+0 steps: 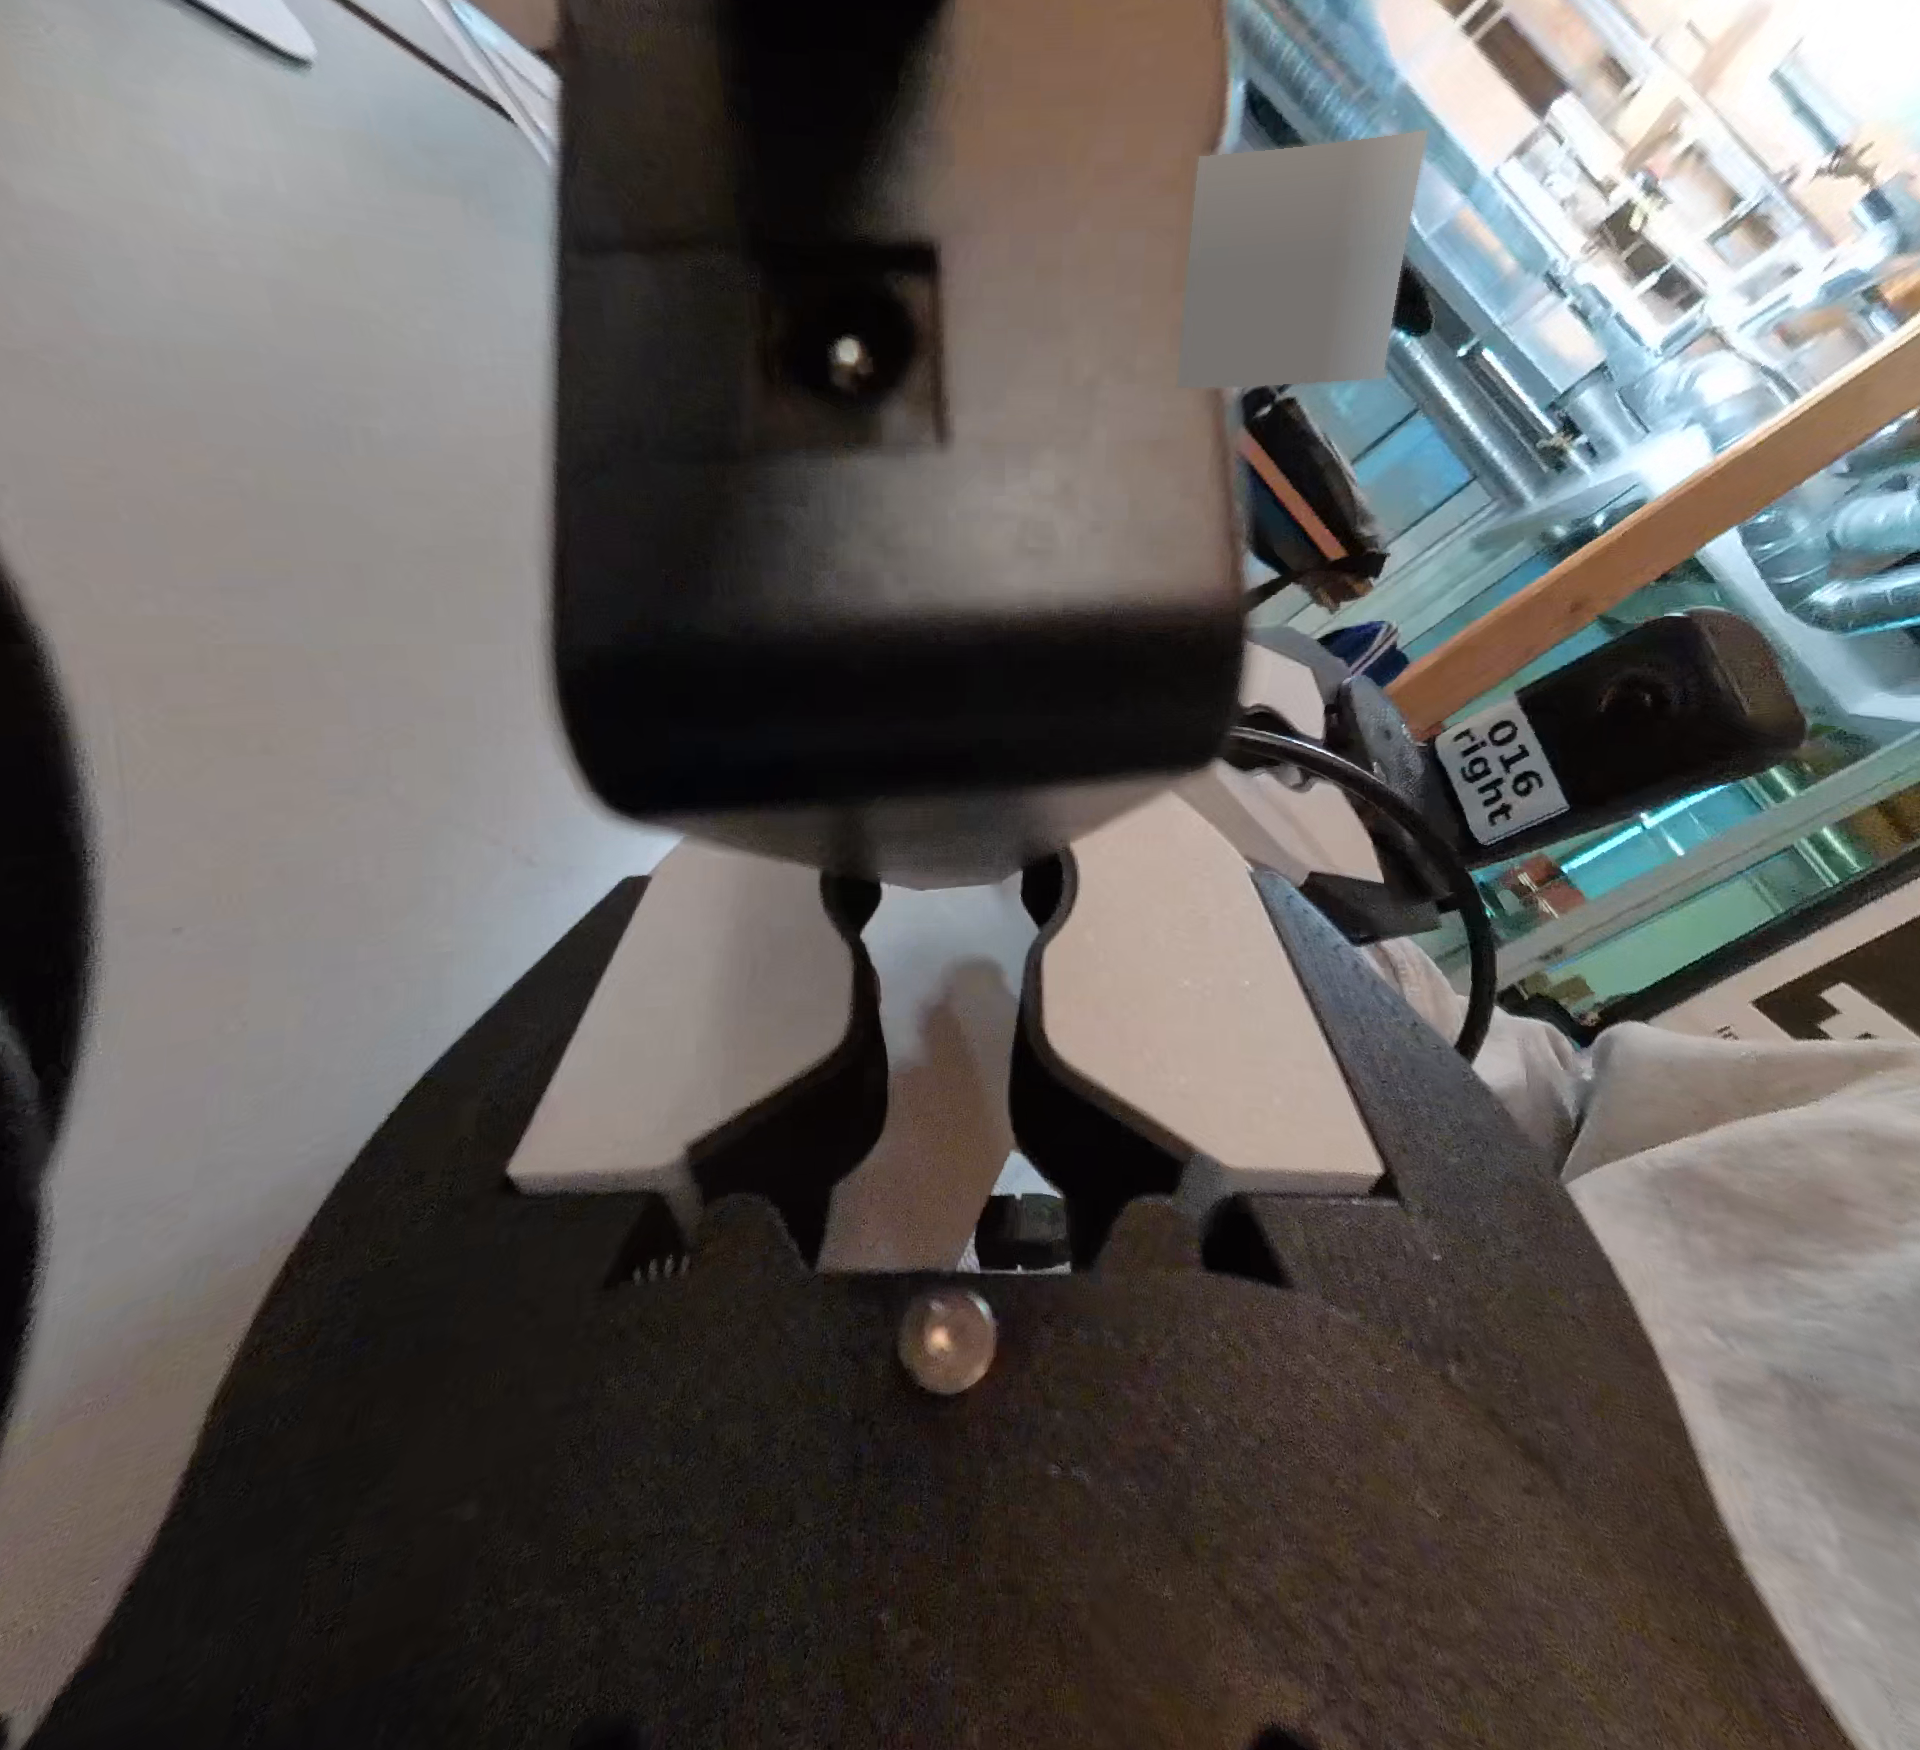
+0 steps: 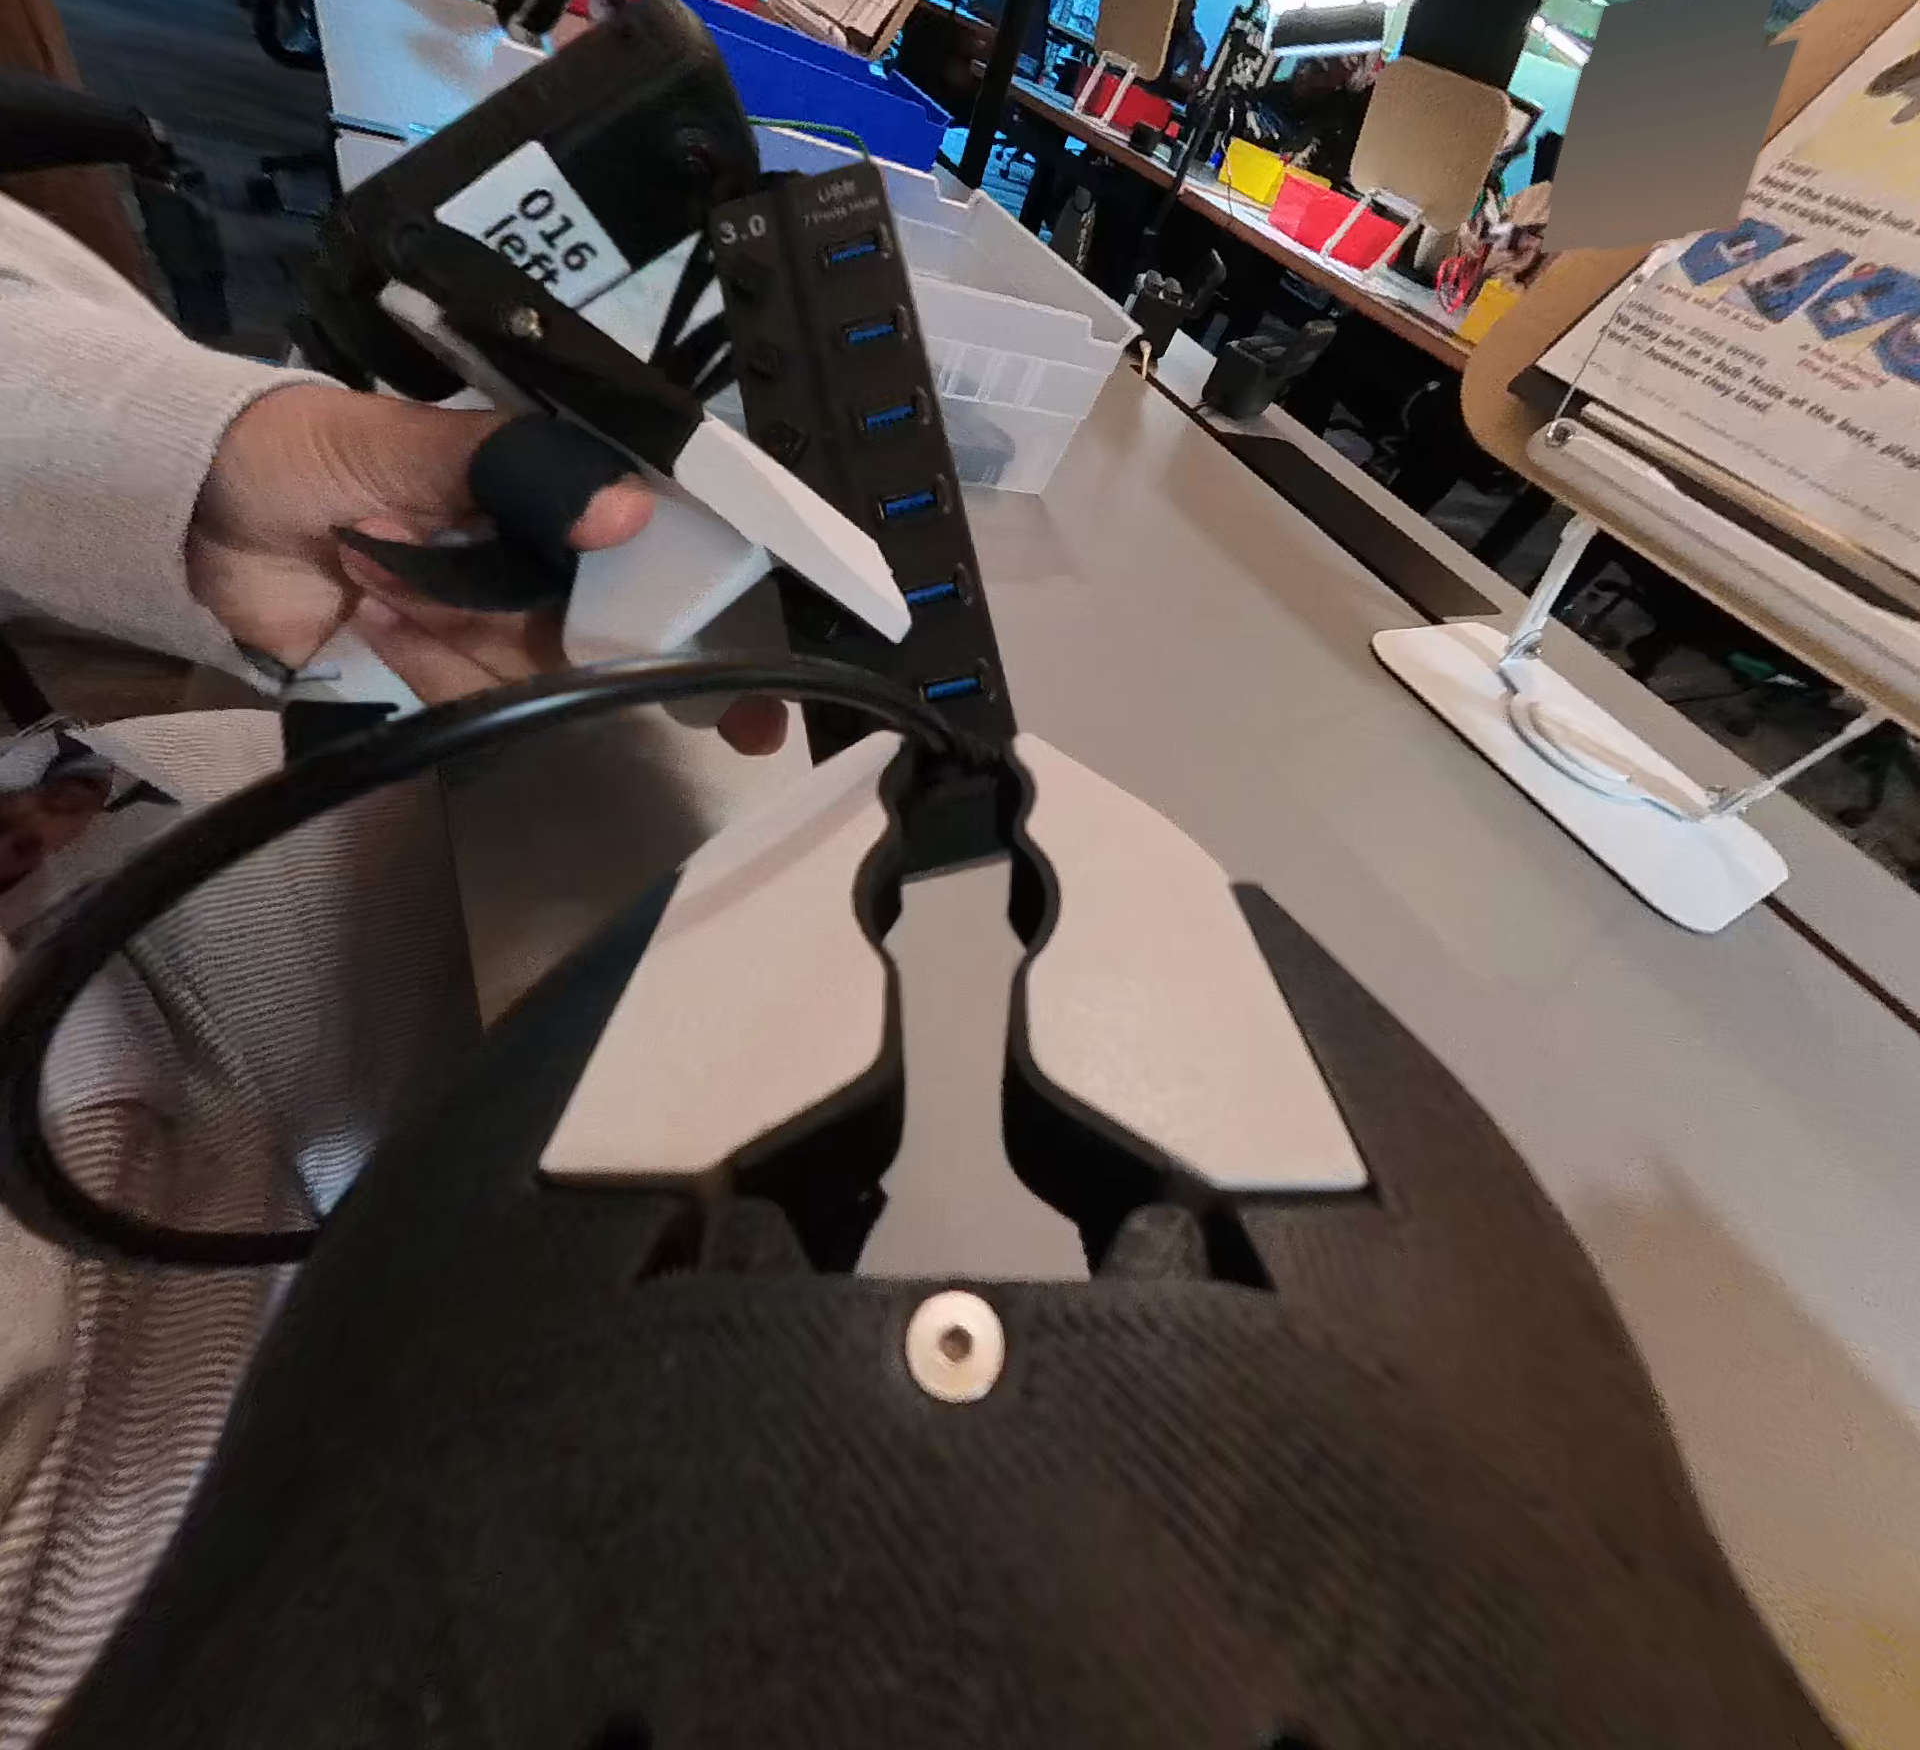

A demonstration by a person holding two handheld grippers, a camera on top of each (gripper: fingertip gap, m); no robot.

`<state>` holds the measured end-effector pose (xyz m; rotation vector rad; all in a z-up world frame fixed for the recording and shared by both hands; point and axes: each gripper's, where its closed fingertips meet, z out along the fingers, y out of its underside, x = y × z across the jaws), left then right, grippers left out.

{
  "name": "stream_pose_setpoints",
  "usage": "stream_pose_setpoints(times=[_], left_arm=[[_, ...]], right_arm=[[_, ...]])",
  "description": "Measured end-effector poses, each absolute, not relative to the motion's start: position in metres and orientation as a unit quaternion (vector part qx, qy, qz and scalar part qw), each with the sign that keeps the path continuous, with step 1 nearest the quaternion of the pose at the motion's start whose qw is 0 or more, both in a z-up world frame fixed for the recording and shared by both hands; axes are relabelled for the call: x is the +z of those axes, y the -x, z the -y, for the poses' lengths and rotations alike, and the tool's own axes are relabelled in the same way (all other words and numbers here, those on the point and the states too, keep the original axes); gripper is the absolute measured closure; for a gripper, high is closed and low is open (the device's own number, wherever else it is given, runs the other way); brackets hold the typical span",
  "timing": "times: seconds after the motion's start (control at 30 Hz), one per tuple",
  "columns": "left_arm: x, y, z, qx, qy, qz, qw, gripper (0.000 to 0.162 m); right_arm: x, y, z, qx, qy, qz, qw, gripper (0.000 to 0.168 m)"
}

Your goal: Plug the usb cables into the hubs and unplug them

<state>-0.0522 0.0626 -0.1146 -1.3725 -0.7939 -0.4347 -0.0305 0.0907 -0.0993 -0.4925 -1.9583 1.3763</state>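
The long black plastic USB hub [image 2: 883,464], a matte slab with a row of blue-lined ports down one face and small round buttons beside them, stands tilted in the air above the smooth grey table [image 2: 1299,765]. The left gripper [image 1: 945,879], with flat white fingers [image 2: 800,547] on a rough black printed body, clamps the hub by its sides; in its own view the hub's rounded end with a round power socket fills the frame, and the jaws are closed to a narrow gap on it. A person's hand [image 2: 343,537] in a pale knit sleeve holds that gripper. The right gripper [image 2: 951,817] points at the hub's lower end, its jaws pinched shut on the black rectangular USB plug [image 2: 951,812], whose glossy black cable [image 2: 312,765] loops leftward. Whether the plug sits in a port cannot be told. A clear plastic bin [image 2: 1029,329] rests behind.
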Motion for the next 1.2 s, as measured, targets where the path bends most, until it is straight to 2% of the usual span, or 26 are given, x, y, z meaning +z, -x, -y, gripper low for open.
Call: stream_pose_setpoints(times=[0.07, 0.23, 0.37, 0.43, 0.53, 0.7, 0.77, 0.87, 0.97, 1.2], left_arm=[[-0.113, 0.058, -0.059, -0.178, 0.604, 0.362, 0.687, 0.137], [-0.112, 0.072, -0.048, -0.112, 0.605, 0.369, 0.697, 0.136], [-0.104, 0.072, -0.045, -0.079, 0.604, 0.349, 0.712, 0.136], [-0.102, 0.072, -0.044, -0.062, 0.607, 0.341, 0.715, 0.136], [-0.1, 0.074, -0.042, -0.017, 0.616, 0.329, 0.716, 0.136], [-0.091, 0.067, -0.044, 0.093, 0.645, 0.265, 0.711, 0.136], [-0.088, 0.061, -0.047, 0.117, 0.649, 0.242, 0.711, 0.136], [-0.086, 0.057, -0.05, 0.144, 0.653, 0.226, 0.708, 0.137], [-0.088, 0.058, -0.05, 0.159, 0.66, 0.223, 0.699, 0.137], [-0.088, 0.051, -0.055, 0.21, 0.674, 0.184, 0.684, 0.137]], right_arm=[[-0.102, 0.033, -0.091, 0.527, 0.201, 0.754, 0.336, 0.142], [-0.099, 0.035, -0.094, 0.536, 0.226, 0.742, 0.333, 0.146], [-0.116, 0.044, -0.099, 0.567, 0.32, 0.725, 0.225, 0.144], [-0.102, 0.044, -0.104, 0.622, 0.344, 0.682, 0.171, 0.151], [-0.084, 0.046, -0.121, 0.667, 0.363, 0.629, 0.164, 0.154], [-0.093, 0.042, -0.107, 0.675, 0.391, 0.62, 0.081, 0.142], [-0.098, 0.041, -0.1, 0.678, 0.405, 0.612, 0.046, 0.151], [-0.1, 0.04, -0.1, 0.688, 0.418, 0.593, -0.004, 0.151], [-0.097, 0.04, -0.104, 0.702, 0.425, 0.571, -0.031, 0.144], [-0.105, 0.036, -0.096, 0.683, 0.42, 0.596, -0.045, 0.149]])
